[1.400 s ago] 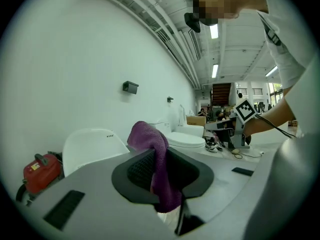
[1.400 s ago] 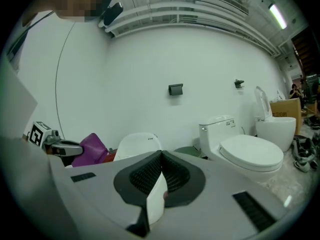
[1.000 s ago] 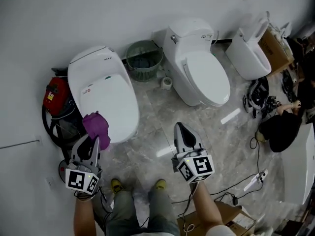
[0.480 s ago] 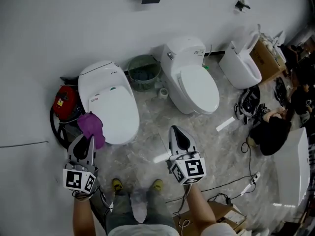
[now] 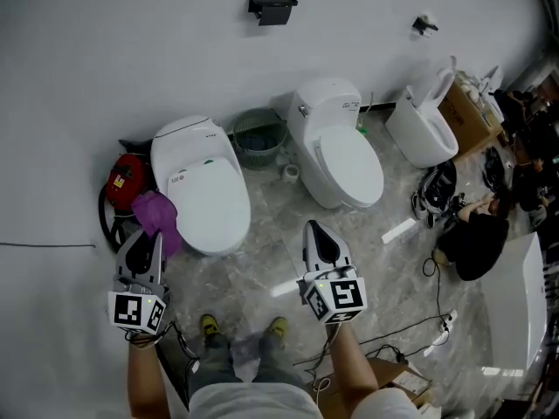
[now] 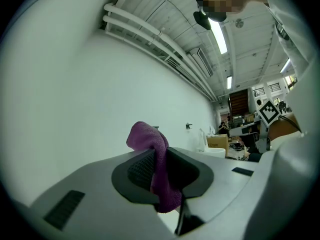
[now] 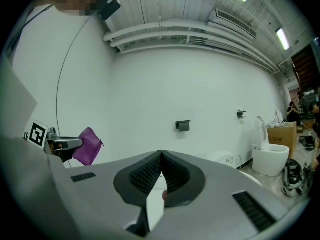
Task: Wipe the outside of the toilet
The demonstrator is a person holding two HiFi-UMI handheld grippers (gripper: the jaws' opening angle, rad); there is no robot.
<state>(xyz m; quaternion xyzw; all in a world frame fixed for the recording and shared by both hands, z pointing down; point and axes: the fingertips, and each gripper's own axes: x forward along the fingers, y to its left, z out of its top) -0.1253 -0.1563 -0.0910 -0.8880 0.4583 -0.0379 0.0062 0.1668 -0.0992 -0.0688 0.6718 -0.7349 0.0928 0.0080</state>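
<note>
The left gripper (image 6: 159, 155) has its two jaws pinched on a purple cloth (image 6: 150, 143); a fold stands up above the pads and a tail hangs below them. In the head view the cloth is held in the air just off the left flank of the nearest toilet (image 5: 208, 195), a white one with its lid down, and does not appear to touch it. The right gripper (image 7: 161, 157) has its jaws pressed together on nothing and is held in front of the person, over bare marble floor (image 5: 262, 251).

Beside that toilet's left flank lies a red appliance (image 5: 126, 182) with a black hose. To its right stand a round waste basket (image 5: 259, 133), a second white toilet (image 5: 342, 157) with its lid down, and a third toilet (image 5: 424, 122) with its lid up. A black wall holder (image 5: 272, 8) is mounted above them. A person in dark clothes (image 5: 476, 244) sits on the floor at far right.

Wiping looks not yet begun. To do it well, the left gripper should probably bring the loose fold flat against the shell, hold the pinch firm so the cloth does not slip, and sweep along the curve from lid edge down the side. The hose close by could snag the hanging tail
</note>
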